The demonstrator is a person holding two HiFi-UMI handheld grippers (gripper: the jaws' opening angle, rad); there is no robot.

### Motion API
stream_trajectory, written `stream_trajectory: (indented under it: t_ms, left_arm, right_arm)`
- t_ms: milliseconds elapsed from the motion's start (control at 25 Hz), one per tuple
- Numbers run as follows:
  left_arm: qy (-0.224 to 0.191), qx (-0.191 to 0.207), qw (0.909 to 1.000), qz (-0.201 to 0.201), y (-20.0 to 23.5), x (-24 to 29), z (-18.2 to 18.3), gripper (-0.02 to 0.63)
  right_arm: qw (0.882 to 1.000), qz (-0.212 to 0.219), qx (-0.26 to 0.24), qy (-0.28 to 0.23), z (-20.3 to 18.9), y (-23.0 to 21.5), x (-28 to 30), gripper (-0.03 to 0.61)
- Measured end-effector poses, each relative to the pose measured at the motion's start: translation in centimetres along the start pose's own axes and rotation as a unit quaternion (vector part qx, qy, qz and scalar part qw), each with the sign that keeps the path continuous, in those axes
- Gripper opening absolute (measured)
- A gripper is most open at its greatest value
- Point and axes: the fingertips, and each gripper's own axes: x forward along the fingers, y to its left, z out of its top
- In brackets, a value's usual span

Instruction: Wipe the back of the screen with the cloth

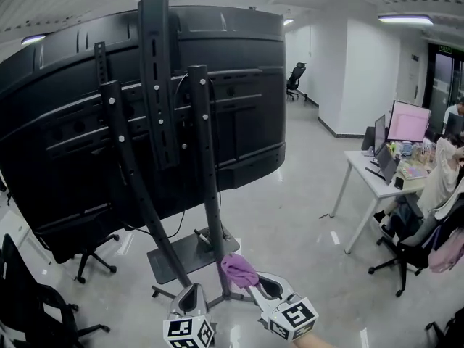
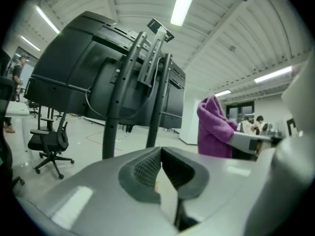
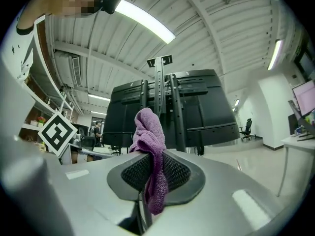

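While the right gripper (image 3: 153, 175) has its jaws closed tight on a purple cloth (image 3: 150, 140), the cloth bunches up above the pads and a tail of it hangs down between them. The left gripper (image 2: 160, 170) has its jaws together with nothing between them. Both grippers sit low in the head view, side by side, with the cloth at the tip of the right one, clear of the screen (image 1: 246, 114) and not touching it.

That screen is a large black panel with its back turned to the camera. It is mounted on a floor stand (image 1: 155, 85). The stand's tall centre bar and two slanted uprights cross the middle of the back panel, so they lie between the grippers and much of that surface. A thin cable (image 1: 177, 220) loops down from the back toward the stand's flat base plate (image 1: 177, 258), which rests on the glossy floor just ahead of the grippers.

To the left, a black office chair (image 1: 93, 256) stands partly under the screen's lower edge. To the right, well apart, is a white desk (image 1: 365, 181) with a lit pink monitor (image 1: 408, 122) and clutter on it, and a seated person (image 1: 441, 183) beside it. Another chair (image 1: 294, 78) stands far down the corridor.
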Motion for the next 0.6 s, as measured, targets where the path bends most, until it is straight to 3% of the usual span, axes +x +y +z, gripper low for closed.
stream_trajectory:
  t_ms: [280, 600]
  left_arm:
    - [0.020, 0.034, 0.9979, -0.052, -9.0, 4.8, 0.0, 0.008]
    - [0.015, 0.058, 0.9960, -0.066, -14.4, 13.0, 1.2, 0.008]
  right_arm:
    - [0.998, -0.062, 0.005, -0.009, 0.7, -8.0, -5.3, 0.051]
    - [0.996, -0.086, 0.000, -0.006, 0.2, -16.6, -5.4, 0.051]
